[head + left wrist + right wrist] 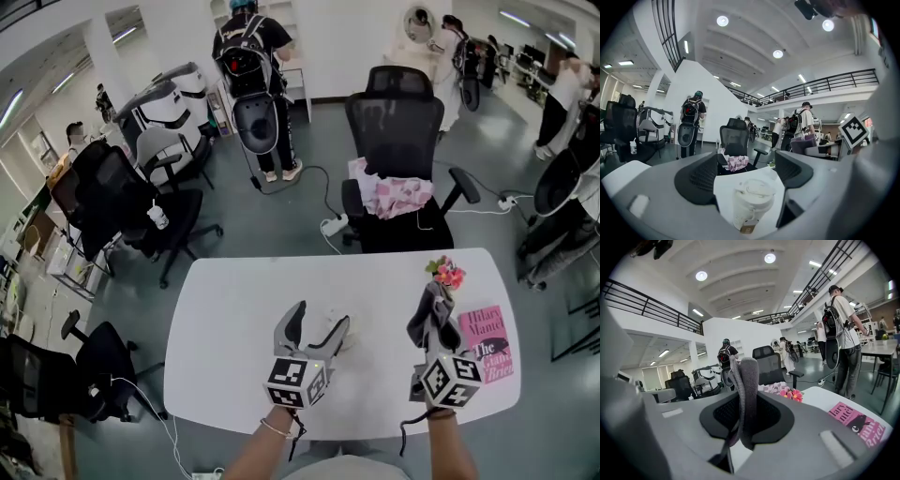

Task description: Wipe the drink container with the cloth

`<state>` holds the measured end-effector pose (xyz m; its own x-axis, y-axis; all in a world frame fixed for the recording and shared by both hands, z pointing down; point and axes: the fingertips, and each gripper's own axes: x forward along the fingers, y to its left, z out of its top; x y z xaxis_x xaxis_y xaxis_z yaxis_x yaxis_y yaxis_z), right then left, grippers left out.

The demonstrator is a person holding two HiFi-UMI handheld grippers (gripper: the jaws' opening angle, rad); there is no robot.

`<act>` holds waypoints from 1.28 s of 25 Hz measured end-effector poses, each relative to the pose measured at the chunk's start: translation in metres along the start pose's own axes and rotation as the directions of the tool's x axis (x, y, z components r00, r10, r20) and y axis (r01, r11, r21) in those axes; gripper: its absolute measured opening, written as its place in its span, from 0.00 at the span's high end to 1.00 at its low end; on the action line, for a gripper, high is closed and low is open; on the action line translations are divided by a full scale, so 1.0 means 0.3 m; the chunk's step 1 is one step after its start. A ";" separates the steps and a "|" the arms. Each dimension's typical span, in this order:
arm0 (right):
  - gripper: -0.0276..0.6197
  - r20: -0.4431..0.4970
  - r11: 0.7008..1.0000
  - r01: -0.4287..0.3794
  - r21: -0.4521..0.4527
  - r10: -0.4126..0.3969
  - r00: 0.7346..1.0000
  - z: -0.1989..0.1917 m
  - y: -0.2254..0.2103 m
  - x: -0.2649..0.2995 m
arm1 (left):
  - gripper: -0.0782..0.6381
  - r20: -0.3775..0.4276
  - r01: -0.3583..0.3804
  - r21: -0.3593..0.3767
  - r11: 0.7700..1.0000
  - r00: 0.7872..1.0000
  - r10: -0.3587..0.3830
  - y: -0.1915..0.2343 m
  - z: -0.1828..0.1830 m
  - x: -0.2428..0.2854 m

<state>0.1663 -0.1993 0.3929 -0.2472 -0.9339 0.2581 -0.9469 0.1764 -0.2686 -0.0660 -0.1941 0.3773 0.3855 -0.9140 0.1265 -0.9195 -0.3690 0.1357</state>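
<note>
A white lidded paper cup (751,202) stands upright on the white table (234,319). My left gripper (321,319) is open, with one jaw on each side of the cup (348,339) and a gap to both. In the left gripper view the cup sits low between the two dark pads, at the left gripper (747,174). My right gripper (431,309) hovers to the right of the cup and is shut on a grey cloth (428,317). That cloth (747,390) sticks up in a fold out of the right gripper (746,416).
A pink book (486,343) lies at the table's right edge, also seen as a pink book (860,423). Small pink flowers (447,274) lie beyond the right gripper. A black office chair (401,169) with pink fabric stands behind the table. People stand further back.
</note>
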 end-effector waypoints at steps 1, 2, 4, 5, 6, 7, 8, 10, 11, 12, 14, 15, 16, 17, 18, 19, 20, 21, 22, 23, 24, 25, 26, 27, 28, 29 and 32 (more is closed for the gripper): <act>0.85 -0.006 1.000 0.001 0.000 -0.001 1.000 -0.008 -0.002 -0.001 | 0.36 -0.006 0.004 0.001 1.000 1.000 -0.004 -0.005 -0.009 0.003; 0.85 -0.013 1.000 0.002 0.000 -0.002 1.000 -0.017 -0.003 -0.002 | 0.36 -0.012 0.008 0.001 1.000 1.000 -0.008 -0.009 -0.018 0.005; 0.85 -0.029 1.000 0.004 0.001 -0.004 1.000 -0.037 -0.006 -0.005 | 0.36 -0.026 0.016 -0.003 1.000 1.000 -0.016 -0.018 -0.042 0.009; 0.85 -0.036 1.000 0.005 0.000 -0.005 0.999 -0.048 -0.008 -0.007 | 0.36 -0.034 0.020 -0.004 1.000 0.999 -0.020 -0.023 -0.056 0.011; 0.85 -0.043 1.000 0.005 0.000 -0.005 0.999 -0.059 -0.009 -0.009 | 0.36 -0.041 0.023 -0.004 1.000 0.999 -0.023 -0.029 -0.069 0.013; 0.85 -0.050 1.000 0.006 0.000 -0.005 0.999 -0.070 -0.011 -0.010 | 0.36 -0.048 0.026 -0.002 1.000 0.998 -0.026 -0.033 -0.083 0.014; 0.85 -0.056 1.000 0.006 0.001 -0.006 0.998 -0.080 -0.012 -0.010 | 0.36 -0.055 0.029 0.002 1.000 0.998 -0.029 -0.037 -0.096 0.016; 0.85 -0.068 1.000 0.008 0.003 -0.008 0.998 -0.101 -0.018 -0.010 | 0.36 -0.067 0.033 0.009 0.999 0.997 -0.033 -0.044 -0.122 0.020; 0.85 -0.074 1.000 0.010 0.005 -0.010 0.997 -0.113 -0.022 -0.011 | 0.35 -0.072 0.034 0.011 0.999 0.997 -0.033 -0.047 -0.136 0.022; 0.85 -0.080 1.000 0.013 0.006 -0.012 0.997 -0.125 -0.026 -0.013 | 0.35 -0.077 0.034 0.010 0.999 0.996 -0.033 -0.048 -0.149 0.024; 0.85 -0.094 1.000 0.018 0.010 -0.017 0.995 -0.150 -0.033 -0.018 | 0.35 -0.086 0.031 0.007 1.000 0.996 -0.030 -0.047 -0.174 0.026; 0.85 -0.101 1.000 0.020 0.011 -0.019 0.995 -0.162 -0.035 -0.021 | 0.35 -0.091 0.028 0.008 1.000 0.995 -0.027 -0.045 -0.185 0.027; 0.85 -0.109 1.000 0.022 0.012 -0.021 0.994 -0.175 -0.039 -0.023 | 0.35 -0.095 0.026 0.010 1.000 0.995 -0.025 -0.042 -0.195 0.028; 0.85 -0.116 1.000 0.025 0.012 -0.024 0.993 -0.187 -0.044 -0.024 | 0.34 -0.099 0.023 0.013 1.000 0.995 -0.022 -0.039 -0.204 0.030; 0.85 -0.123 1.000 0.028 0.013 -0.027 0.992 -0.199 -0.051 -0.025 | 0.34 -0.103 0.021 0.014 1.000 0.994 -0.020 -0.037 -0.213 0.032; 0.85 -0.130 0.999 0.031 0.013 -0.029 0.991 -0.211 -0.058 -0.024 | 0.34 -0.107 0.021 0.014 1.000 0.994 -0.019 -0.036 -0.223 0.035; 0.85 -0.137 0.999 0.034 0.014 -0.031 0.990 -0.222 -0.063 -0.022 | 0.34 -0.110 0.022 0.015 1.000 0.994 -0.020 -0.036 -0.233 0.038; 0.85 -0.142 0.999 0.035 0.016 -0.033 0.989 -0.233 -0.067 -0.020 | 0.34 -0.114 0.025 0.016 1.000 0.993 -0.023 -0.038 -0.243 0.041; 0.85 -0.147 0.999 0.037 0.017 -0.034 0.989 -0.241 -0.069 -0.019 | 0.34 -0.118 0.028 0.018 0.999 0.993 -0.026 -0.040 -0.252 0.044; 0.85 -0.150 0.999 0.038 0.019 -0.035 0.988 -0.248 -0.070 -0.017 | 0.34 -0.122 0.032 0.020 0.999 0.992 -0.029 -0.044 -0.261 0.046; 0.85 -0.153 0.999 0.039 0.021 -0.035 0.988 -0.255 -0.070 -0.016 | 0.34 -0.126 0.035 0.021 0.999 0.992 -0.032 -0.047 -0.271 0.047; 0.85 -0.155 0.999 0.039 0.023 -0.035 0.987 -0.262 -0.070 -0.014 | 0.33 -0.130 0.038 0.023 0.999 0.991 -0.035 -0.051 -0.281 0.048; 0.85 -0.158 0.999 0.040 0.025 -0.035 0.987 -0.268 -0.071 -0.013 | 0.33 -0.134 0.040 0.024 0.999 0.990 -0.037 -0.054 -0.292 0.049; 0.85 -0.160 0.999 0.041 0.026 -0.036 0.987 -0.274 -0.073 -0.012 | 0.33 -0.139 0.042 0.025 0.999 0.990 -0.039 -0.057 -0.303 0.050; 0.85 -0.161 0.999 0.042 0.028 -0.037 0.986 -0.280 -0.076 -0.010 | 0.33 -0.142 0.044 0.026 0.999 0.989 -0.040 -0.059 -0.312 0.052; 0.85 -0.162 0.999 0.043 0.029 -0.038 0.986 -0.285 -0.079 -0.009 | 0.33 -0.145 0.045 0.026 0.999 0.989 -0.041 -0.060 -0.319 0.054; 0.85 -0.164 0.998 0.049 0.031 -0.043 0.985 -0.292 -0.087 -0.004 | 0.33 -0.148 0.046 0.028 0.999 0.988 -0.041 -0.058 -0.330 0.062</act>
<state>0.1733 -0.1754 0.4809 -0.2367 -0.8768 0.4185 -0.9510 0.1209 -0.2847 -0.0351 -0.1881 0.4745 0.4303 -0.8630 0.2648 -0.9026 -0.4151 0.1138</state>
